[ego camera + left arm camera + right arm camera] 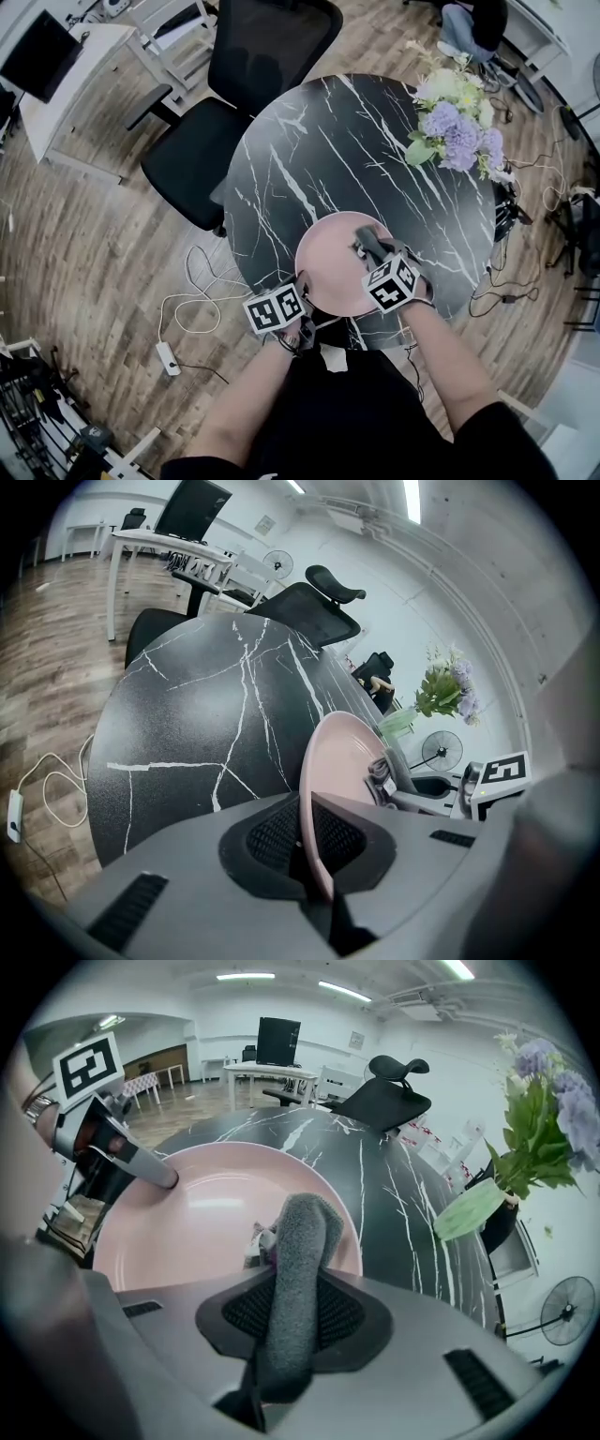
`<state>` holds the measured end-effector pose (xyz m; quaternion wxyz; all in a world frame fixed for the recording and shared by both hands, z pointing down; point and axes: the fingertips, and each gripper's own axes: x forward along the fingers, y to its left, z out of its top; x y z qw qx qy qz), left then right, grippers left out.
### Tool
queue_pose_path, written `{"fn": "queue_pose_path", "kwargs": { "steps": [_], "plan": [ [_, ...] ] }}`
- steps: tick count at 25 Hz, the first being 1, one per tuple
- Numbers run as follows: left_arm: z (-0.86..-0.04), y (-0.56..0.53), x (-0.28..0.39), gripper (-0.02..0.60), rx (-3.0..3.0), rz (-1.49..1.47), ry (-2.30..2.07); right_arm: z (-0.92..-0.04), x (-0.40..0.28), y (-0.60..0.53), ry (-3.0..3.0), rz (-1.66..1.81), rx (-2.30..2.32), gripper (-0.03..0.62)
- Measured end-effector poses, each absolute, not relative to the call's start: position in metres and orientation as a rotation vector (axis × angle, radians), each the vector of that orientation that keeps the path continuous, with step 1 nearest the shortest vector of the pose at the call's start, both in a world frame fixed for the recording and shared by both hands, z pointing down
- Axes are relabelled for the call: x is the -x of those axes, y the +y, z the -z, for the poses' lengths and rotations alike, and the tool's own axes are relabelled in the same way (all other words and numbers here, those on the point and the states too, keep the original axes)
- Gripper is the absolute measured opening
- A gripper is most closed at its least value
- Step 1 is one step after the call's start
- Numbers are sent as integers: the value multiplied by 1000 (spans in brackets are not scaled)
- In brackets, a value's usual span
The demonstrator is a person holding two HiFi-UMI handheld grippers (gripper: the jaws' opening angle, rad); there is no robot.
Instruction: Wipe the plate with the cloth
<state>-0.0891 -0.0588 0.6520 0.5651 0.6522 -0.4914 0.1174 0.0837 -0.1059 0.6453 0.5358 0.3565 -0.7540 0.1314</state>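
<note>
Right claw [291,1321] tight on cloth [305,1232]; contact with plate [197,1218] hidden.

The right tool [295,1324] has its jaws pressed together on a grey cloth [302,1241], which stands up between the pads as a thick folded roll, its top leaning over the near part of the pink plate [202,1208]. At the plate's left rim sits the left tool [155,1177], one finger lying across the rim, its marker cube [89,1065] above. The plate rests on a black white-veined table [394,1213], with flowers [544,1101] at the right edge.
</note>
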Motion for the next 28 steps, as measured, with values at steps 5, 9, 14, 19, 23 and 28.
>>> {"fn": "queue_pose_path", "kwargs": {
  "steps": [5, 9, 14, 19, 23, 28],
  "plan": [
    [-652, -59, 89, 32, -1535, -279, -1151, -643, -90, -116, -1787, -262, -910, 110],
    [-652, -58, 89, 32, -1530, -278, -1150, -638, -93, -122, -1792, -215, -983, 110],
    [-652, -59, 89, 32, -1525, -271, -1159, -631, -98, -130, -1811, -273, -1120, 110],
    [-652, -58, 89, 32, -1521, -265, -1173, -624, -94, -132, -1871, -480, -1229, 109],
    [-652, -58, 90, 32, -1519, -262, -1182, -623, -74, -124, -1915, -534, -1164, 109],
    [-651, -58, 90, 32, -1517, -259, -1187, -625, -39, -103, -1970, -575, -1044, 109]
  ]
}}
